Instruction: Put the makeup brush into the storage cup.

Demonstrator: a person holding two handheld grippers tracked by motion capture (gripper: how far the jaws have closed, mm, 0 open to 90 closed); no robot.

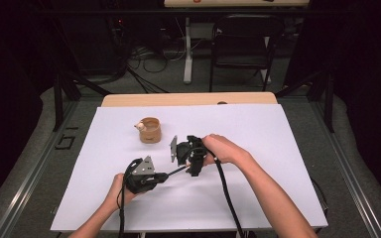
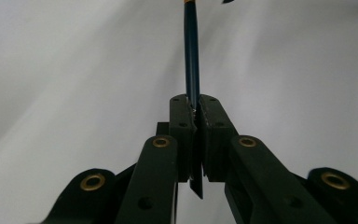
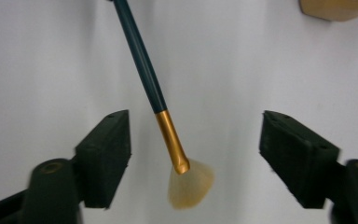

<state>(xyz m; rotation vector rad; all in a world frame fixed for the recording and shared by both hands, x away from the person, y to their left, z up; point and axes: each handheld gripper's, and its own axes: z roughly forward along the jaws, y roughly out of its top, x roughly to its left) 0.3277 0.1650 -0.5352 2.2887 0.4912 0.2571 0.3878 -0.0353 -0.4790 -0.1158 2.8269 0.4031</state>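
a: left of the figure. we hold the left gripper (image 1: 155,176) low over the white sheet (image 1: 258,129), its jaws pressed together on the dark blue handle of the fan brush (image 3: 161,109). in the left gripper view the handle (image 2: 191,56) runs straight out from between the pads, with a short stub of its end hanging behind them. we judge the grip sits near the handle's tail so that the bristle end stays free to be worked.

b: centre of the figure. the brush spans the gap between our two hands, off the sheet and slanting up toward the right gripper (image 1: 192,157). the gold ferrule (image 3: 171,142) and the pale fan of bristles (image 3: 191,186) lie between that gripper's jaws.

a: and those jaws?

b: they stand wide apart, one pad on each side of the bristles, neither touching ferrule or hair. the brush hangs from the left grip alone.

a: behind, toward the far edge, stands the wooden cup (image 1: 149,130), well apart from both grippers. we take it as the likely holder for the brush, though nothing confirms that.

b: right of the figure. the right hand (image 1: 222,148) wraps the gripper body, and its cable (image 1: 226,188) trails back along the forearm to the near edge.
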